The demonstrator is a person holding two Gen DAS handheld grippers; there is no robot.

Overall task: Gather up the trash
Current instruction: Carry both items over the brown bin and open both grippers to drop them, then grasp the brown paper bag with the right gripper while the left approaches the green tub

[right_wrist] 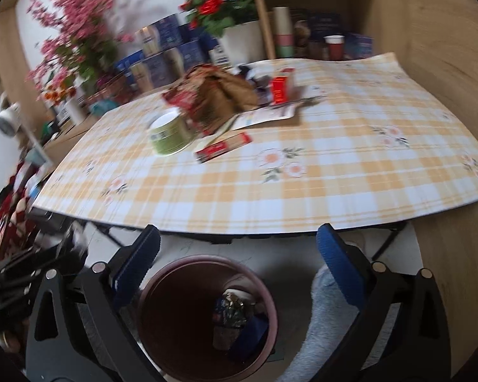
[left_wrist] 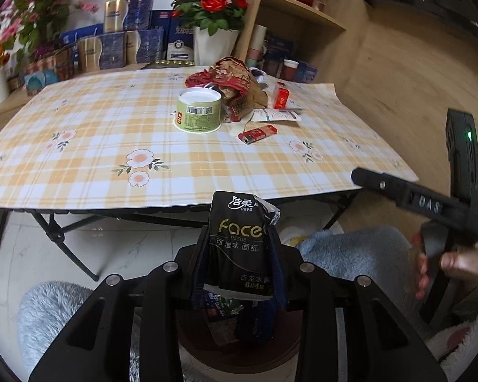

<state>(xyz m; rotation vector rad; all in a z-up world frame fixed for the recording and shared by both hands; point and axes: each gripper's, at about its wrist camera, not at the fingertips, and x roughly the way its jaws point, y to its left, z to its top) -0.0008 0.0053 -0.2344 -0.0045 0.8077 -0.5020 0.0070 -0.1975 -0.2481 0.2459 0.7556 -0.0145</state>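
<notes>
My left gripper [left_wrist: 239, 254] is shut on a black tissue packet [left_wrist: 239, 222], which it holds upright over a dark brown bin [left_wrist: 255, 355] on the floor. My right gripper [right_wrist: 237, 238] stands wide open above the same bin [right_wrist: 149, 286], nothing between its blue pads [right_wrist: 337, 264]. Some wrappers [right_wrist: 232, 315] lie inside the bin. On the checked table [left_wrist: 79, 159] sit a green cup [left_wrist: 199, 111], crumpled brown and red wrappers [left_wrist: 235, 86], a red box [left_wrist: 281, 95], a white sachet [left_wrist: 277, 116] and a red stick packet [left_wrist: 258, 133].
A person's hand [left_wrist: 455, 264] grips the other tool at the right. Grey fleece-clad legs [left_wrist: 350, 248] flank the bin. The table's front edge and folding legs [left_wrist: 67, 248] stand just beyond it. A white pot of red flowers [left_wrist: 215, 44], stacked boxes and a wooden shelf line the back.
</notes>
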